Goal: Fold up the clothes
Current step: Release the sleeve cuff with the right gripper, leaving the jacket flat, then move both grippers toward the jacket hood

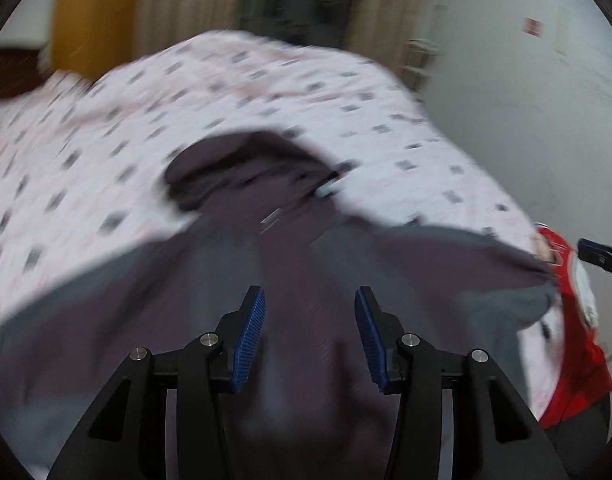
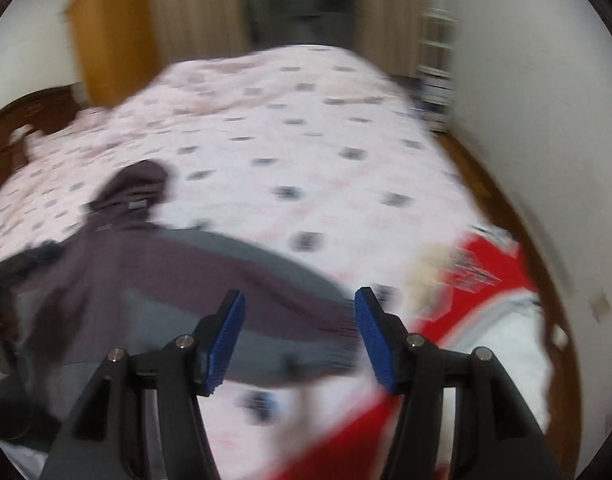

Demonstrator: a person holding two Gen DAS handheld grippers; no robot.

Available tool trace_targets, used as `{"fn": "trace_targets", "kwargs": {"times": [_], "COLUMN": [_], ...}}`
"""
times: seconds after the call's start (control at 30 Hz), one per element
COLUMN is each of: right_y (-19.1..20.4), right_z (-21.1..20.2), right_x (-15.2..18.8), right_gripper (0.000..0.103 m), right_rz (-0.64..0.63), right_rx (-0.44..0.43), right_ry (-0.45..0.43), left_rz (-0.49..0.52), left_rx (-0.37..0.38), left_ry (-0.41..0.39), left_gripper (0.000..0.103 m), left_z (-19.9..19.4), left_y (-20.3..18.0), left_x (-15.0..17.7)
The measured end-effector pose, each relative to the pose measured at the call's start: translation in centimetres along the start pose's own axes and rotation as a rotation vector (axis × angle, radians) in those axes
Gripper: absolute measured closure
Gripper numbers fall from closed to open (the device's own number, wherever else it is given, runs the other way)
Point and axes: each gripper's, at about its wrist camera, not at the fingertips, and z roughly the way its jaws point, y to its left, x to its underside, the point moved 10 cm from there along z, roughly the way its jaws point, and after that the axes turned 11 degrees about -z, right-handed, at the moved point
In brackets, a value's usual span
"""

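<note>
We see a dark purple-and-grey jacket [image 1: 290, 280] spread on the bed [image 1: 234, 92], hood end far from us and the body coming near, under both cameras. One sleeve runs out to the right, toward a red-and-white garment [image 2: 486, 292] bunched at the bed's near right corner. Both views are smeared by motion, so fine detail — seams, zip, cuffs — is hard to read.

The left tongs [image 1: 309, 336] stand wide over the jacket's body with nothing between the blue pads. The right tongs [image 2: 298, 336] are also wide, above the grey sleeve, and hold nothing that we can see.

We judge the jacket soft and limp, light enough for a single pinch to lift, though it will sag and drag wherever it is unsupported. The grey panels look smooth and may be a little slippery; thicker edges should grip better than a single flat layer. Good places to take hold seem to be the sleeve end on the right and the shoulder or hem edge on the left, so the cloth stays taut between the two holds. Whether the jacket lies partly folded or simply spread, the blur does not let us say.
</note>
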Motion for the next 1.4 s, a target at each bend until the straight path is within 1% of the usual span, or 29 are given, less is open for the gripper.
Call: {"fn": "trace_targets", "kwargs": {"times": [0.07, 0.13, 0.17, 0.23, 0.3, 0.33, 0.4, 0.5, 0.57, 0.7, 0.77, 0.8, 0.87, 0.93, 1.0, 1.03, 1.1, 1.13, 1.2, 1.23, 1.27, 1.3, 1.37, 1.4], "right_y": [4.4, 8.4, 10.0, 12.3, 13.3, 13.2, 12.7, 11.1, 10.0, 7.9, 6.2, 5.7, 5.6, 6.5, 7.8, 8.8, 10.4, 11.1, 11.3, 11.0, 10.4, 9.7, 8.0, 7.0], "right_z": [2.2, 4.3, 5.5, 7.9, 10.2, 11.1, 12.3, 12.3, 12.0, 11.5, 10.9, 10.5, 9.4, 8.5, 8.2, 8.3, 9.4, 10.3, 12.4, 13.6, 14.4, 15.0, 15.0, 14.9], "right_x": [-0.5, -0.5, -0.3, 0.6, 2.0, 2.7, 4.0, 4.7, 5.0, 5.4, 5.6, 5.5, 4.3, 2.2, 0.2, -0.8, -1.6, -1.6, -0.6, 0.3, 1.3, 2.3, 3.3, 3.5], "right_gripper": [0.045, 0.045, 0.046, 0.046, 0.046, 0.046, 0.046, 0.046, 0.045, 0.044, 0.044, 0.044, 0.044, 0.042, 0.042, 0.042, 0.042, 0.042, 0.042, 0.042, 0.042, 0.042, 0.041, 0.041], "right_rz": [-0.062, -0.11, -0.13, -0.161, -0.157, -0.14, -0.092, 0.008, 0.052, 0.09, 0.098, 0.104, 0.105, 0.061, 0.015, -0.01, -0.059, -0.083, -0.11, -0.115, -0.104, -0.086, -0.021, 0.006], "right_rx": [-0.07, -0.125, -0.141, -0.147, -0.13, -0.124, -0.125, -0.179, -0.193, -0.157, -0.071, -0.047, -0.045, -0.051, -0.065, -0.076, -0.078, -0.07, -0.023, 0.004, 0.024, 0.036, 0.031, 0.048], "right_ry": [0.021, 0.046, 0.064, 0.119, 0.192, 0.226, 0.277, 0.277, 0.281, 0.303, 0.323, 0.323, 0.284, 0.218, 0.159, 0.136, 0.137, 0.151, 0.209, 0.245, 0.277, 0.303, 0.297, 0.293], "left_rz": [-0.048, -0.09, -0.11, -0.083, -0.025, -0.007, -0.003, -0.037, -0.028, -0.013, -0.025, -0.025, -0.013, 0.006, 0.003, -0.006, -0.018, -0.021, -0.025, -0.029, -0.042, -0.055, -0.074, -0.093], "left_rx": [-0.064, -0.094, -0.109, -0.126, -0.156, -0.164, -0.149, -0.118, -0.129, -0.141, -0.151, -0.149, -0.158, -0.202, -0.248, -0.276, -0.331, -0.357, -0.407, -0.416, -0.392, -0.375, -0.374, -0.366], "left_ry": [-0.006, 0.019, 0.033, 0.027, 0.012, 0.007, 0.002, 0.005, 0.003, -0.005, -0.015, -0.042, -0.113, -0.188, -0.215, -0.201, -0.167, -0.149, -0.095, -0.069, -0.061, -0.077, -0.078, -0.075], "left_gripper": [0.062, 0.062, 0.062, 0.062, 0.062, 0.061, 0.061, 0.061, 0.061, 0.061, 0.061, 0.061, 0.061, 0.061, 0.061, 0.061, 0.061, 0.061, 0.061, 0.061, 0.06, 0.06, 0.059, 0.059], "left_z": [-1.2, -1.0, -0.9, -1.2, -1.7, -1.8, -2.3, -2.6, -2.9, -4.0, -5.2, -5.9, -7.6, -8.9, -9.0, -8.5, -7.4, -6.7, -5.2, -4.5, -4.1, -4.3, -5.0, -5.4], "left_y": [3.3, 4.8, 5.4, 5.8, 5.8, 5.8, 6.1, 6.6, 6.6, 7.0, 7.3, 7.4, 7.5, 8.3, 9.8, 10.7, 12.7, 13.7, 15.8, 16.4, 17.0, 17.3, 17.7, 17.9], "left_x": [1.7, 3.4, 4.2, 5.4, 6.2, 6.5, 7.0, 7.0, 7.1, 7.2, 6.8, 6.3, 4.8, 2.6, 1.0, 0.7, 0.6, 0.8, 1.9, 2.6, 3.2, 3.3, 3.6, 3.6]}}
